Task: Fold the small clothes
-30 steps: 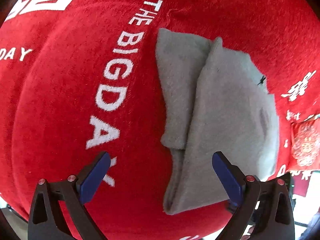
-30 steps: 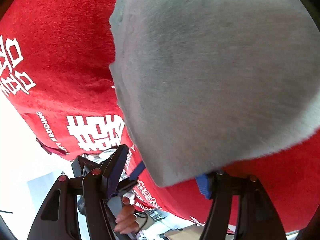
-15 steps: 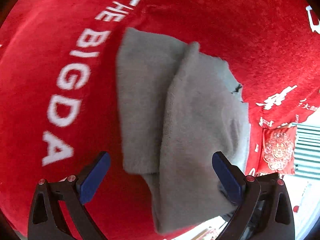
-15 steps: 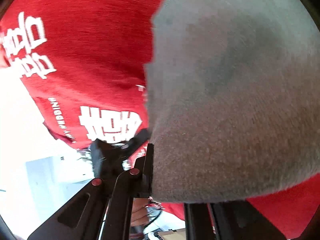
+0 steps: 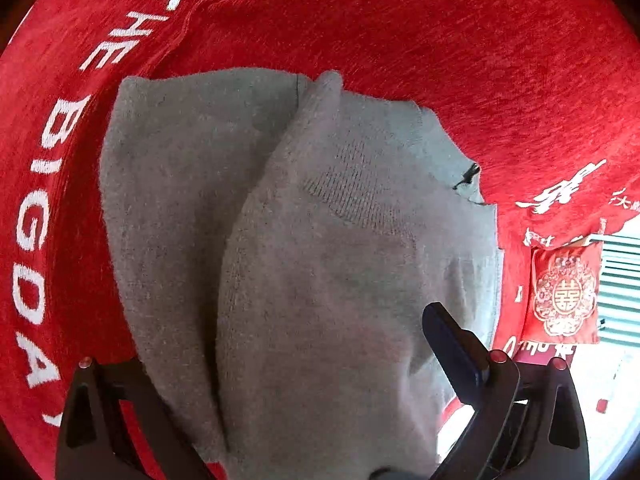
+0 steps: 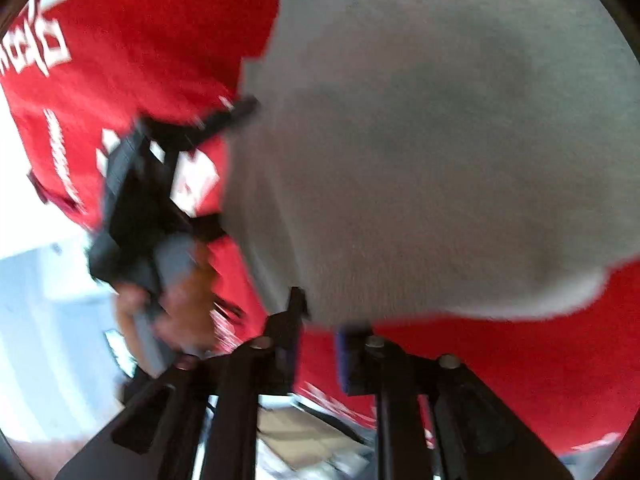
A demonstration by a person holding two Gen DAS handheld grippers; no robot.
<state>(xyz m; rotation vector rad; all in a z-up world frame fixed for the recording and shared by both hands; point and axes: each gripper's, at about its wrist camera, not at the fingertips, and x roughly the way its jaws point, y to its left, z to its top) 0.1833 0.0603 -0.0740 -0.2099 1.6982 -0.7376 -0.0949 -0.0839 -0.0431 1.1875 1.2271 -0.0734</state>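
A fuzzy grey knit garment (image 5: 320, 240), folded in overlapping layers, lies on a red cloth (image 5: 440, 32) with white lettering. The left gripper (image 5: 304, 384) stands wide apart astride its near edge; the right gripper (image 6: 316, 344), nearly together, pinches the garment's edge.

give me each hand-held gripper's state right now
Left hand-held gripper: open, fingers astride the near end of the grey garment.
Right hand-held gripper: shut on the grey garment's edge.

Likely a home, surface covered by a red wedding cloth (image 5: 400, 20), matching red cushion (image 5: 564, 292) beside it
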